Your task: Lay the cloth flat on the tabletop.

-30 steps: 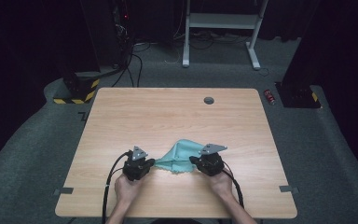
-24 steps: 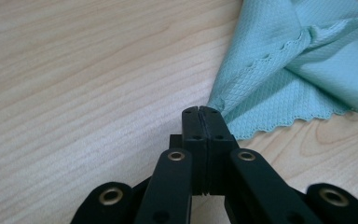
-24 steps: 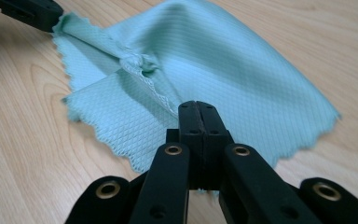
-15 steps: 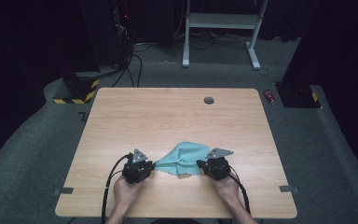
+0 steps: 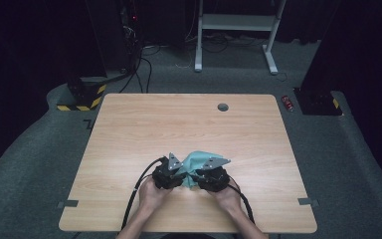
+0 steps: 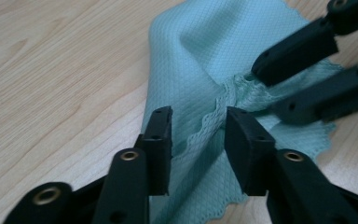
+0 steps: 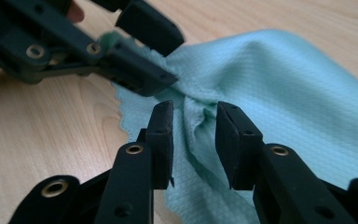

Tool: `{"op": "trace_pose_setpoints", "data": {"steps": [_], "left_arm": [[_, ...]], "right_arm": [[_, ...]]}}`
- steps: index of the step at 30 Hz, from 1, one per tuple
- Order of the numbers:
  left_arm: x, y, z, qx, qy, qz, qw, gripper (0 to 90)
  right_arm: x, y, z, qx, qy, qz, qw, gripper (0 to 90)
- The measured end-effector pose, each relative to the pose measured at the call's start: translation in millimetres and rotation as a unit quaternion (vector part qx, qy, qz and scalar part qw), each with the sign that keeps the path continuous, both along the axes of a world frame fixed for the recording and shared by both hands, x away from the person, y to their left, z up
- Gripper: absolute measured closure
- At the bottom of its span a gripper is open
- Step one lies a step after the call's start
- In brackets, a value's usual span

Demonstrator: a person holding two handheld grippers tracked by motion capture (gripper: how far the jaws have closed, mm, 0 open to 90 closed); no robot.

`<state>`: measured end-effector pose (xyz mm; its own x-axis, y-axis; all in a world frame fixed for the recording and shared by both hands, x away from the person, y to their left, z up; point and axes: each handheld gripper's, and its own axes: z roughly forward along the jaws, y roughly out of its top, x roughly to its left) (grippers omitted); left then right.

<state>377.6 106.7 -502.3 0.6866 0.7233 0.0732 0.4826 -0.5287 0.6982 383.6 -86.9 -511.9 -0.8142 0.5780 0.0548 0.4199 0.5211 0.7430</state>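
At the table's near edge, left gripper (image 5: 179, 175) and right gripper (image 5: 202, 177) brought closer together, jaws just opened, teal cloth (image 5: 199, 160) bunched between unclamped pads.

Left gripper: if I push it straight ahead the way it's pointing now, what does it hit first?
Most likely the teal cloth: its scalloped edge already lies between the open jaws of the left gripper. Just beyond sits the right gripper, though depth there is hard to judge.

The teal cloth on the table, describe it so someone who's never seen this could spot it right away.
Look at the wooden table, near its front edge, where two hands hold black grippers. The teal cloth lies bunched between them, a textured weave with a scalloped hem. It is the one soft, coloured thing on the wood.
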Motion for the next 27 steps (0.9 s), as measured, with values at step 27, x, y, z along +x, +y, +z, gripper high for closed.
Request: {"op": "trace_pose_setpoints", "data": {"steps": [27], "left_arm": [[7.8, 49.6, 12.3, -0.037, 0.015, 0.07, 0.9967, 90.0]], "right_arm": [[1.1, -49.0, 6.5, -0.003, -0.019, -0.058, 0.9981, 90.0]]}}
